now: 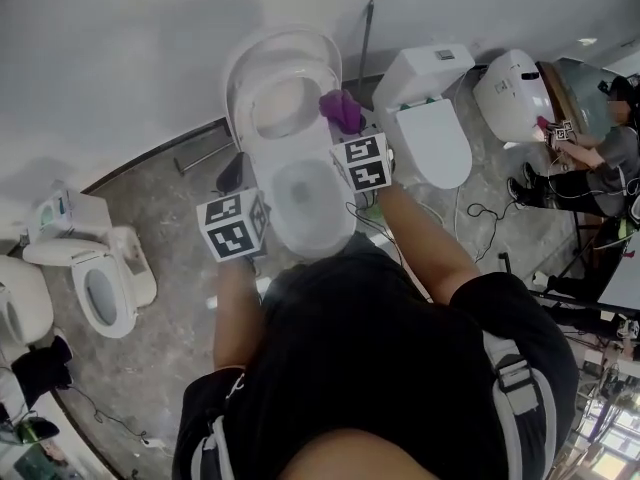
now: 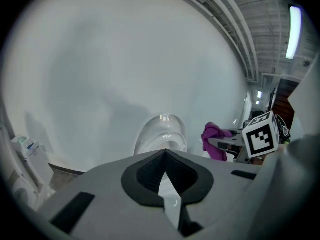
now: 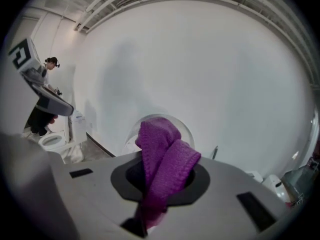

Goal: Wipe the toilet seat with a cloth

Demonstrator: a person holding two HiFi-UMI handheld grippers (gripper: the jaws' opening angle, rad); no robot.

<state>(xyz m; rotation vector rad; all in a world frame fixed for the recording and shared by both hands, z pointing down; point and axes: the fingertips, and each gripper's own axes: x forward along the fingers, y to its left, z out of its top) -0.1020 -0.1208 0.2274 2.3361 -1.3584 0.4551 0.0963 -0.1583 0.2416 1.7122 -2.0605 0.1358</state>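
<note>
A white toilet (image 1: 262,158) stands against the wall with its lid (image 1: 285,68) tipped up. It also shows as the raised lid (image 2: 162,134) ahead of the left gripper. My right gripper (image 1: 345,123) is shut on a purple cloth (image 1: 342,111), held over the right side of the toilet near the hinge. The cloth (image 3: 162,169) bunches up out of the right gripper (image 3: 160,176), hiding most of the lid. My left gripper (image 1: 233,173) hovers at the toilet's left side. The left gripper (image 2: 165,156) is shut with nothing in it. The cloth (image 2: 214,140) shows to its right.
Other white toilets stand around: a small one (image 1: 100,288) at the left, one (image 1: 430,128) close on the right, another (image 1: 515,93) further right. A person (image 1: 590,158) sits at the far right. Cables (image 1: 480,213) lie on the grey floor.
</note>
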